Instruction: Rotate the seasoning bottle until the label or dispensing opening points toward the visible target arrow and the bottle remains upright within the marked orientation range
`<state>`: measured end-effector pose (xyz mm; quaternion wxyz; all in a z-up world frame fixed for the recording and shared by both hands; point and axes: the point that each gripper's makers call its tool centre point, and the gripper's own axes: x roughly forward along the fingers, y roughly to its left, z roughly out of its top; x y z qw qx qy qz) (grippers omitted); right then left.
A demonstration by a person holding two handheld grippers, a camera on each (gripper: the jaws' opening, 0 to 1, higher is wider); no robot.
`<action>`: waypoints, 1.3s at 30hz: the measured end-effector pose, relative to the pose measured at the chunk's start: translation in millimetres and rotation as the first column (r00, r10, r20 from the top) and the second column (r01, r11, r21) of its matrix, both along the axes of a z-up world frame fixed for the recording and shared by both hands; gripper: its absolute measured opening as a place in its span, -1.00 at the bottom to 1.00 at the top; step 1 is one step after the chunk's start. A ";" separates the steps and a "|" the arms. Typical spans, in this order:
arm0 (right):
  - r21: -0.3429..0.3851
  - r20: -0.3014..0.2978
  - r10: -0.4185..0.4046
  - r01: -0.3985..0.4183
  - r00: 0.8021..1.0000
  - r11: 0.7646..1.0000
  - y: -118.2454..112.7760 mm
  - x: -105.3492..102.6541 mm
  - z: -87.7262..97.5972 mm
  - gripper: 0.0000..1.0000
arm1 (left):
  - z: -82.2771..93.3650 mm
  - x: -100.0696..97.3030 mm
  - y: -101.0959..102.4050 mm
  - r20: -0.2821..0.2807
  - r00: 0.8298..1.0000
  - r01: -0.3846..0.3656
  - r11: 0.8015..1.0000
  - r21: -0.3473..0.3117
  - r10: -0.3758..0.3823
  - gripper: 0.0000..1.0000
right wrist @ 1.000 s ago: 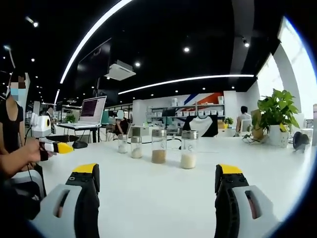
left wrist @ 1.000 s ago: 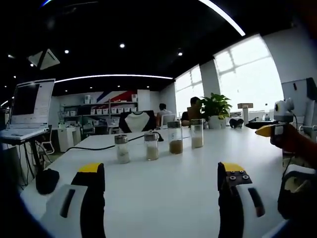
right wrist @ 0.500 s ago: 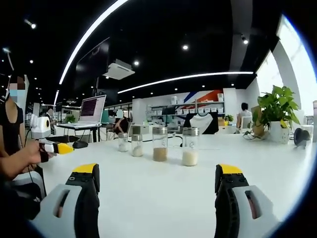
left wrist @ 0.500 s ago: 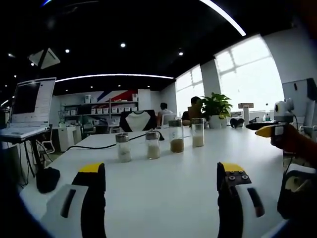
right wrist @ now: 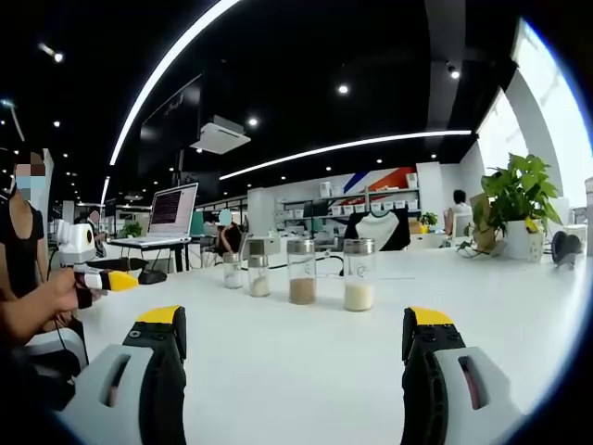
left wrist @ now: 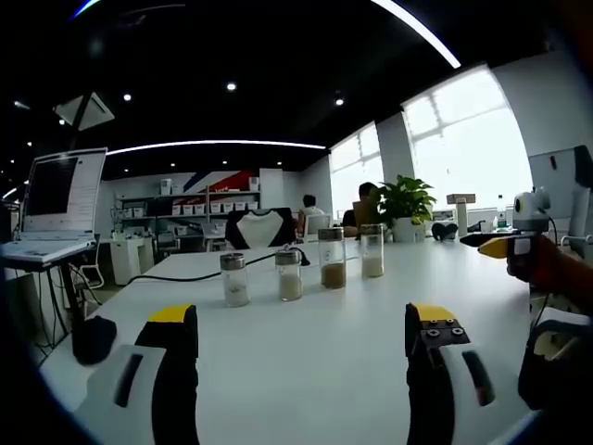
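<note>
In the left gripper view, the left gripper hovers low over the white table, level, jaws spread wide and holding nothing. Ahead of it, between the jaw lines, four seasoning bottles stand upright in a row, well apart from the tips. The right gripper enters at the far right, gripped by a hand.

In the right gripper view, the right gripper is likewise level and released, jaws apart. The seasoning bottles stand ahead, slightly left. The left gripper sits far left in a person's hand.
</note>
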<state>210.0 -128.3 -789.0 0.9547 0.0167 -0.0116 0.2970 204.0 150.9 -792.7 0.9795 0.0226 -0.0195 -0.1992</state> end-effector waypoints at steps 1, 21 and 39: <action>-0.001 0.000 0.000 0.000 1.000 1.000 0.7 0.4 -0.5 0.99 | 0.8 0.1 0.5 -0.001 1.000 0.000 1.000 -0.001 0.000 0.95; 0.092 0.071 -0.010 0.004 0.997 0.996 -0.9 -8.1 29.0 0.90 | 8.0 -2.3 -14.0 0.000 1.000 0.024 1.000 -0.007 -0.024 0.94; -0.013 0.079 0.000 0.001 0.997 1.000 15.2 -7.6 20.7 0.96 | 4.6 2.3 -0.6 0.003 1.000 0.002 1.000 0.001 -0.002 0.90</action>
